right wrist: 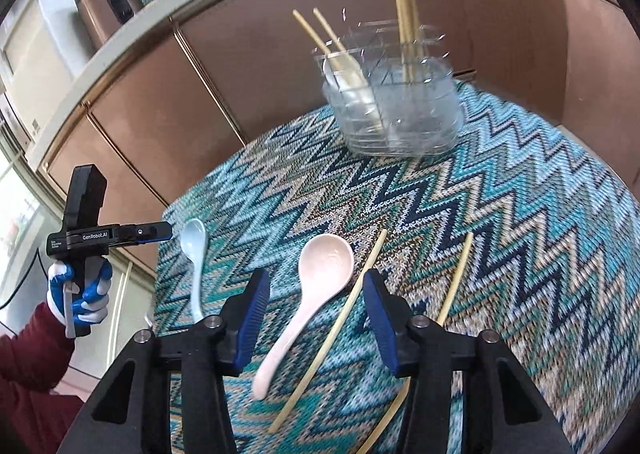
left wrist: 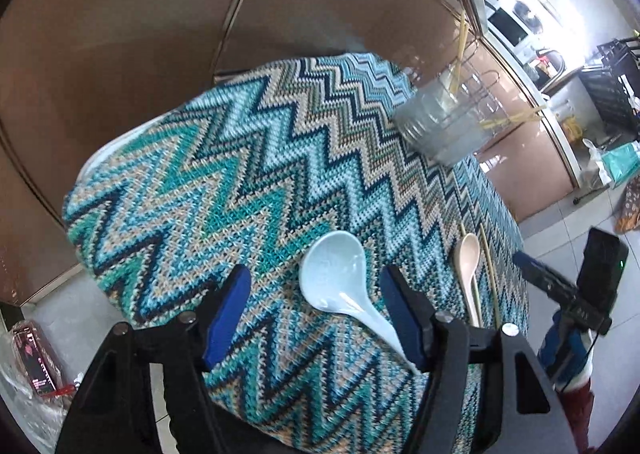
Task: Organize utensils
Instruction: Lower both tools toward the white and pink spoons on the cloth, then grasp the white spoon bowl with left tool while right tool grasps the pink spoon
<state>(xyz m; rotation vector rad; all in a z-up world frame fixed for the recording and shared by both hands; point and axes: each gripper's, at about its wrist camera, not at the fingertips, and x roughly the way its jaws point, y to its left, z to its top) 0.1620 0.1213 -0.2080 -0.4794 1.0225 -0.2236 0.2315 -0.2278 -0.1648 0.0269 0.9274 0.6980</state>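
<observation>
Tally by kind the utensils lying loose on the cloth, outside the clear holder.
Spoons: 2, the light blue spoon and the pink spoon
Chopsticks: 2, the chopstick beside the pink spoon and the outer chopstick
Total: 4

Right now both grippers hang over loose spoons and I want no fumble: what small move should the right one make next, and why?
Probably lower the right gripper a little further until its pads flank the pink spoon's handle. Its jaws are apart with nothing pressed between them, the spoon lies flat on the zigzag cloth, and a chopstick lies right beside it, so it should straddle the spoon alone.
</observation>
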